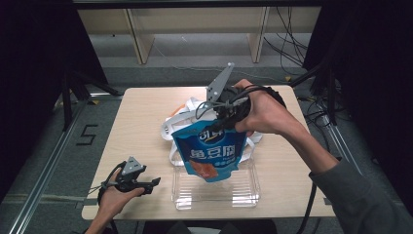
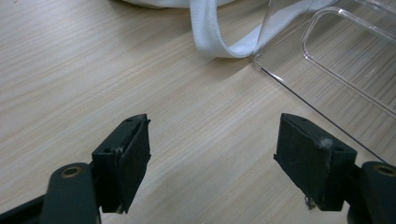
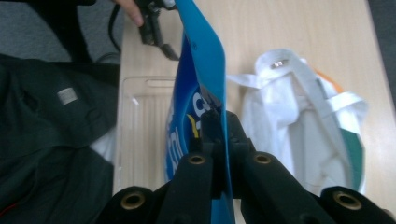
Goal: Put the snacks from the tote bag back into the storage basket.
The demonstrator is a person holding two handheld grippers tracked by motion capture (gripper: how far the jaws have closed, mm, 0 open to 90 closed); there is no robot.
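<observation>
A blue snack pouch [image 1: 209, 153] with white lettering hangs in the air over a clear plastic tray [image 1: 243, 192]; my right gripper [image 1: 219, 124] is shut on its top edge. In the right gripper view the pouch [image 3: 205, 70] runs edge-on up from between the closed jaws of the right gripper [image 3: 219, 135]. A white cloth bag [image 1: 187, 114] lies behind the pouch at the table's middle. My left gripper [image 1: 153, 183] rests low at the front left of the table, open, with bare wood between the jaws of the left gripper [image 2: 212, 154].
The wooden table [image 1: 141, 126] has bare room on its left half. A white bag strap [image 2: 210, 32] and the tray's corner [image 2: 280, 79] lie just beyond the left gripper. Black cables and frame rails run along both sides of the table.
</observation>
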